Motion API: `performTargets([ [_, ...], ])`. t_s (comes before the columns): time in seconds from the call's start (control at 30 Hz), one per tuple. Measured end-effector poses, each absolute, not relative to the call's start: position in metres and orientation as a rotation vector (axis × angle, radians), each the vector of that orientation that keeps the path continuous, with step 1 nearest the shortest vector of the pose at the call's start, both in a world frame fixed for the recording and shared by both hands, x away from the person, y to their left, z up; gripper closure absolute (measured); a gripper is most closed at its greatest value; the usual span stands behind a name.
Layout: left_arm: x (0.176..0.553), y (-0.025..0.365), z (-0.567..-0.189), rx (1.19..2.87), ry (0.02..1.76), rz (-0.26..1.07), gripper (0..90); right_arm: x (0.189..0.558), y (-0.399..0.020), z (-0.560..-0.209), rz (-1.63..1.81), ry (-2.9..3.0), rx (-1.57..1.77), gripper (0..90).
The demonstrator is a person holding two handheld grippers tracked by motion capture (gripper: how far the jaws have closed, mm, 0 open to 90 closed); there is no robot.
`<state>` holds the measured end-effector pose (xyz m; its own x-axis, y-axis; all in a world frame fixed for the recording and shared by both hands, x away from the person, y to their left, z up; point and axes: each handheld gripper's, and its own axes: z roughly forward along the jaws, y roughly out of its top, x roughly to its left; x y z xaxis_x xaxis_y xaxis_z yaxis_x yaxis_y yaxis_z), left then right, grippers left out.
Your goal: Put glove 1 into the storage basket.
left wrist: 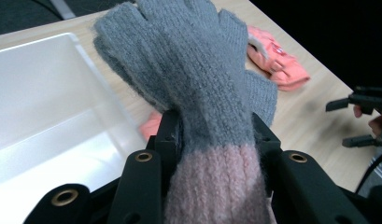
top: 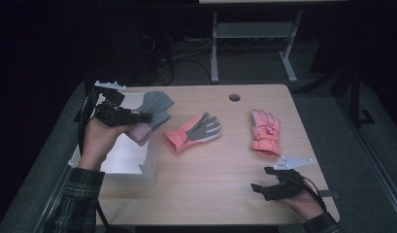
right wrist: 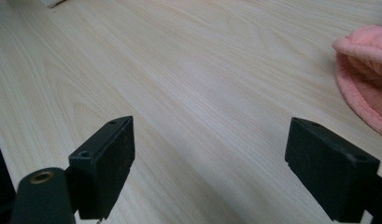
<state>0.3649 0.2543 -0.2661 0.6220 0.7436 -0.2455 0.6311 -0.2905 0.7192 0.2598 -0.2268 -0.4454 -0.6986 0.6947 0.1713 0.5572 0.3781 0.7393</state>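
High view first: the left gripper [top: 138,118], at about ten o'clock on the table [top: 225,194], pinches a knitted glove [top: 155,110] with grey fingers and a pink cuff, holding it in the air over the right rim of a white bin [top: 133,162]. Left gripper view shows both black jaws pressed against the glove just where grey meets pink, the fingers pointing away from the camera. Near the table's centre lies a salmon glove with a grey palm [top: 193,132], and toward two o'clock a pink ski glove [top: 265,132], the two well apart. At five o'clock the right gripper [top: 261,189] rests low over bare wood, jaws spread wide with nothing between them.
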Motion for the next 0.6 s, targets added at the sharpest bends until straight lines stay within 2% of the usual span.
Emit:
performTargets([
  [0.3, 0.37, 0.283, -0.277, 1.979, 1.179, 0.228, 63.9, 0.267, -0.231, -0.445, 1.235, 2.466, 1.106, 15.7],
  [0.6, 0.385, 0.309, -0.311, 1.959, 1.315, 0.268, 63.8, 0.264, -0.239, -0.447, 1.236, 2.469, 1.114, 15.8],
])
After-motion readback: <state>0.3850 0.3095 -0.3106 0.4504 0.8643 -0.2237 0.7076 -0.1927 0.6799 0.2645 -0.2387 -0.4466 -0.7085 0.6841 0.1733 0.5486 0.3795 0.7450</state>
